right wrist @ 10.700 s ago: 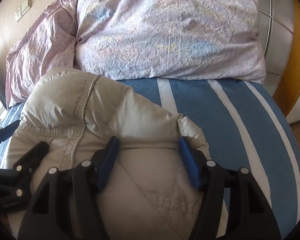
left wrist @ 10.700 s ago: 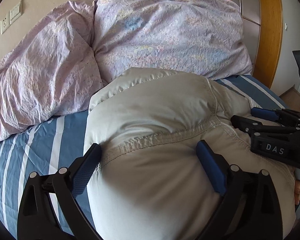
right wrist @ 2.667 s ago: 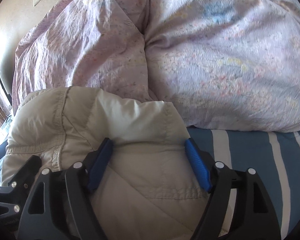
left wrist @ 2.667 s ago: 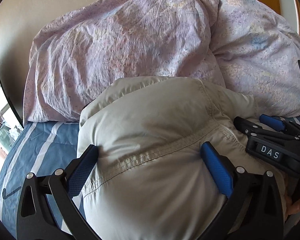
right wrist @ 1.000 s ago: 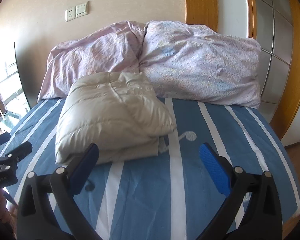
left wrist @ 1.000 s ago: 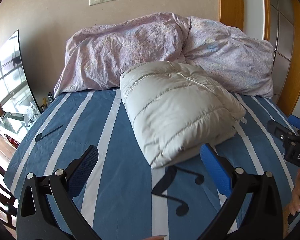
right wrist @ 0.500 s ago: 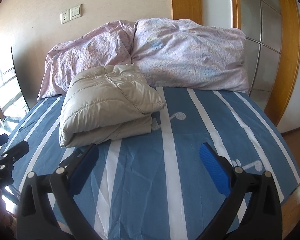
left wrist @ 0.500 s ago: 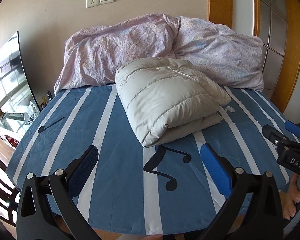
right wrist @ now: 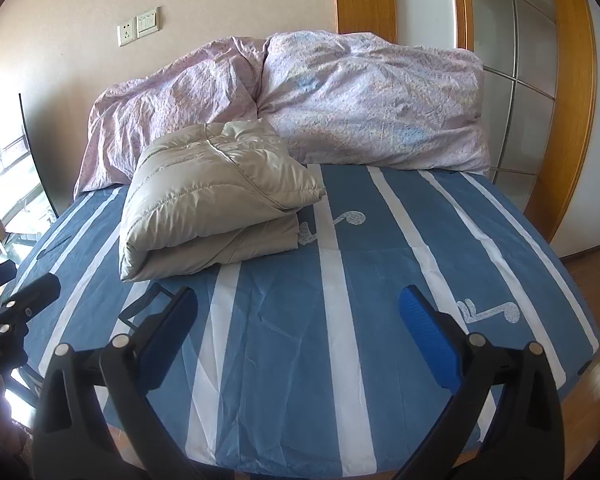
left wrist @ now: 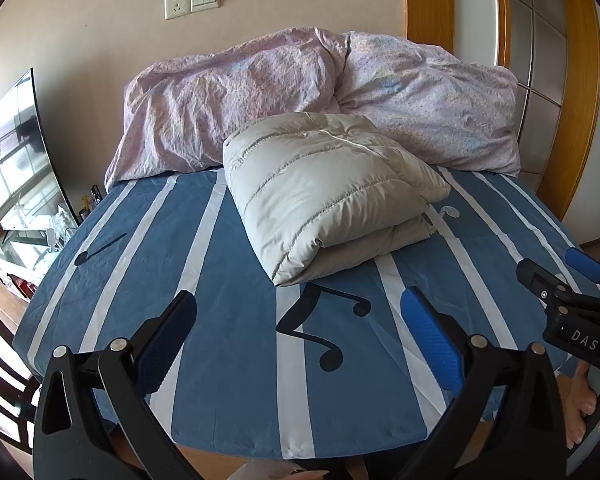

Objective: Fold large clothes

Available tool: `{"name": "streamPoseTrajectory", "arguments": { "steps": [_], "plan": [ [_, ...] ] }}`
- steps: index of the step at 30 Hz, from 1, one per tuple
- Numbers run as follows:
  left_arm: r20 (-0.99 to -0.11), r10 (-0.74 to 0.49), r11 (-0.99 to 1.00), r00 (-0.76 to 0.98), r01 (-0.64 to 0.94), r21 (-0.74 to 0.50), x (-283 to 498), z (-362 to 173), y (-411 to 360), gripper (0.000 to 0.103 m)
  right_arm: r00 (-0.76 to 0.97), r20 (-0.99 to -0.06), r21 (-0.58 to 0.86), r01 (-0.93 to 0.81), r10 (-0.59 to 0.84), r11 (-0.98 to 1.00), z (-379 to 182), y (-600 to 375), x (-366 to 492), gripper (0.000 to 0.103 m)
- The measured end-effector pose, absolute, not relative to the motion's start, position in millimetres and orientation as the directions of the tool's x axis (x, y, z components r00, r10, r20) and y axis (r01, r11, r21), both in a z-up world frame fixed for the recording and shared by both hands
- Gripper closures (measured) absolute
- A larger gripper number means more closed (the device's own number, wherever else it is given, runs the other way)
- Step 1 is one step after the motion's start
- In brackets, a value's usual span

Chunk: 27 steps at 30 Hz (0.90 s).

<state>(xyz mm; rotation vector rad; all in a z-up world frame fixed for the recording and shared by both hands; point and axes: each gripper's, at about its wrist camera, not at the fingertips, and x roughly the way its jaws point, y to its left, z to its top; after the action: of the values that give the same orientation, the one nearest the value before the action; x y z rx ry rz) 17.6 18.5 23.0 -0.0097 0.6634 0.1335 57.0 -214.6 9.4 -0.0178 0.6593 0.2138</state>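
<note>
A beige quilted down jacket (left wrist: 324, 192) (right wrist: 212, 200) lies folded into a thick bundle on the blue striped bed (left wrist: 228, 344) (right wrist: 380, 280), its far end against the pillows. My left gripper (left wrist: 300, 320) hangs open over the bed's near edge, well short of the jacket, with nothing between its fingers. My right gripper (right wrist: 296, 316) is also open and empty, to the right of the left one and just as far back. Each gripper shows at the edge of the other's view: the right gripper (left wrist: 556, 288) and the left gripper (right wrist: 16, 304).
Two crumpled lilac pillows (left wrist: 260, 96) (right wrist: 372, 100) lean on the wall behind the jacket. A television (left wrist: 16, 152) stands left of the bed, a wooden-framed sliding door (right wrist: 540, 80) right of it. A hand (left wrist: 580, 404) holds the right gripper.
Both grippers let go of the jacket, which they were pressing by the pillows, and drew back past the bed's near edge. The folded jacket stays where it was set down.
</note>
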Motion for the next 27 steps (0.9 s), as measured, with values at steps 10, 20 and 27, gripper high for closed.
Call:
{"name": "streamPoseTrajectory", "arguments": {
  "steps": [10, 20, 27],
  "plan": [
    [-0.616, 0.109, 0.993, 0.780, -0.117, 0.028, 12.3, 22.7, 12.7, 0.001, 0.765, -0.617, 0.043, -0.202, 0.185, 0.978, 7.1, -215.2, 50.6, 0.002],
    [-0.618, 0.105, 0.993, 0.779, -0.113, 0.026, 12.0, 22.7, 9.8, 0.001, 0.769, -0.614, 0.035, -0.200, 0.179, 0.979, 6.6, -215.2, 48.6, 0.002],
    [-0.619, 0.104, 0.993, 0.778, -0.112, 0.026, 12.6, 22.3, 10.0, 0.001, 0.768, -0.615, 0.035, -0.200, 0.179, 0.979, 6.5, -215.0, 48.4, 0.002]
  ]
}}
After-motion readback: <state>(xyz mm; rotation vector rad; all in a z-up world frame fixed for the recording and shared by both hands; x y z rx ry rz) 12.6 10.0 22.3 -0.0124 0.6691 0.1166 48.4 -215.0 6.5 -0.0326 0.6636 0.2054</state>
